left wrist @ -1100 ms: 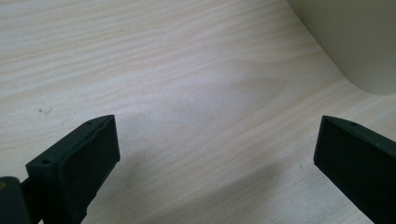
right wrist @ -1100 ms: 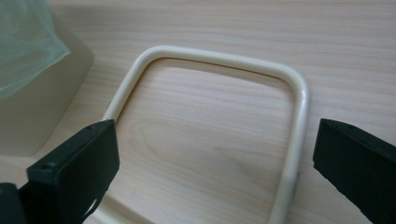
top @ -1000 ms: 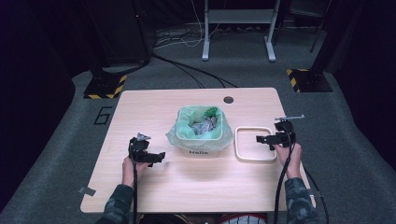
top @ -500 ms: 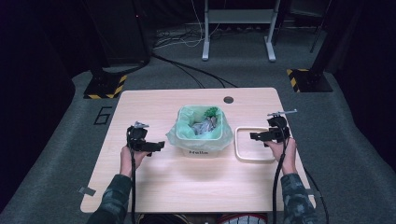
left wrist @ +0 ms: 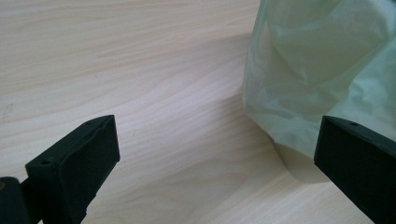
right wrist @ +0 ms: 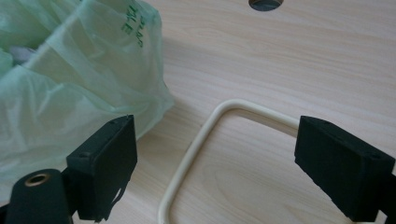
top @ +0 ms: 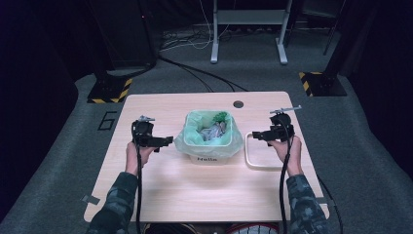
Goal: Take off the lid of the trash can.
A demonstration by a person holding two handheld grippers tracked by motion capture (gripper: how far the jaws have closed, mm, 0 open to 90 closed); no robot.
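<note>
A pale wooden surface point(top: 160, 190) stands in a dark room with cables running over the grey floor point(top: 58, 146) behind it. Near the middle of the surface sits a small white bin point(top: 209, 157) lined with a green plastic bag point(top: 187, 141), crumpled waste point(top: 213, 130) inside it. The left claw point(top: 167, 141), held by a person's left hand point(top: 134, 153), hovers just beside the bag's left side, its jaws spread wide with nothing between them; in the left gripper view the bag point(left wrist: 317, 70) fills the upper right corner. The right claw point(top: 257, 135), jaws likewise wide apart and empty, sits over a cream rectangular ring point(top: 249, 156) lying flat toward the surface's right edge, just beside the bin. A round hole point(top: 238, 104) pierces the surface near its far edge.
</note>
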